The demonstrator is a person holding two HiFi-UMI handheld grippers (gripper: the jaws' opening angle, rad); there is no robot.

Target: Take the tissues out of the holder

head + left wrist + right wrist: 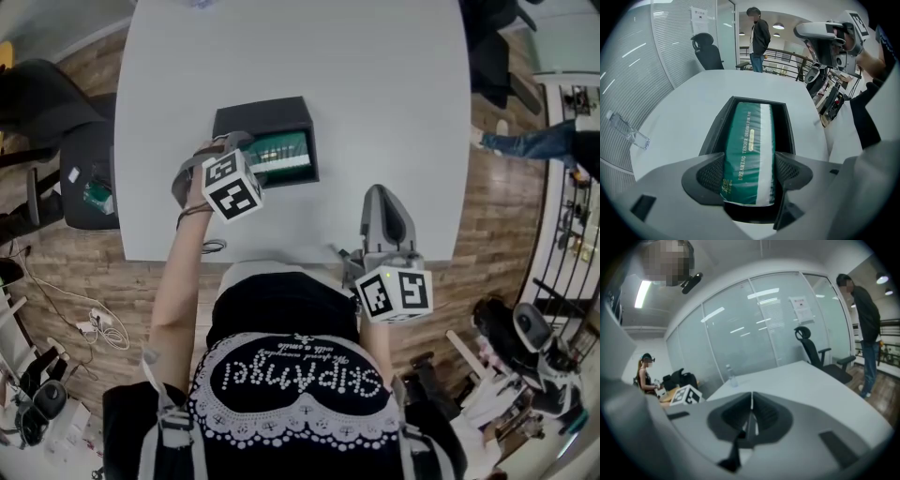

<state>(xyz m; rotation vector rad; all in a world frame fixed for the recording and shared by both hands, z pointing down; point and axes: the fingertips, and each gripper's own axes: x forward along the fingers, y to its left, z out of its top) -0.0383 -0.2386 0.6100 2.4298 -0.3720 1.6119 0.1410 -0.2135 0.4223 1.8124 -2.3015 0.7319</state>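
Note:
A green and white tissue pack (751,150) lies in the black box holder (715,125) on the white table. In the head view the tissue pack (279,152) shows in the holder (262,119) near the table's middle. My left gripper (749,174) is at the holder's near end, its jaws shut on the pack's near end. In the head view the left gripper (236,150) covers the holder's left part. My right gripper (752,414) is shut with nothing in it, and in the head view the right gripper (385,214) rests by the table's near edge.
A clear plastic bottle (627,131) lies on the table at the left. A black office chair (707,50) and a standing person (759,37) are beyond the far end. Another chair (62,150) stands left of the table (375,84).

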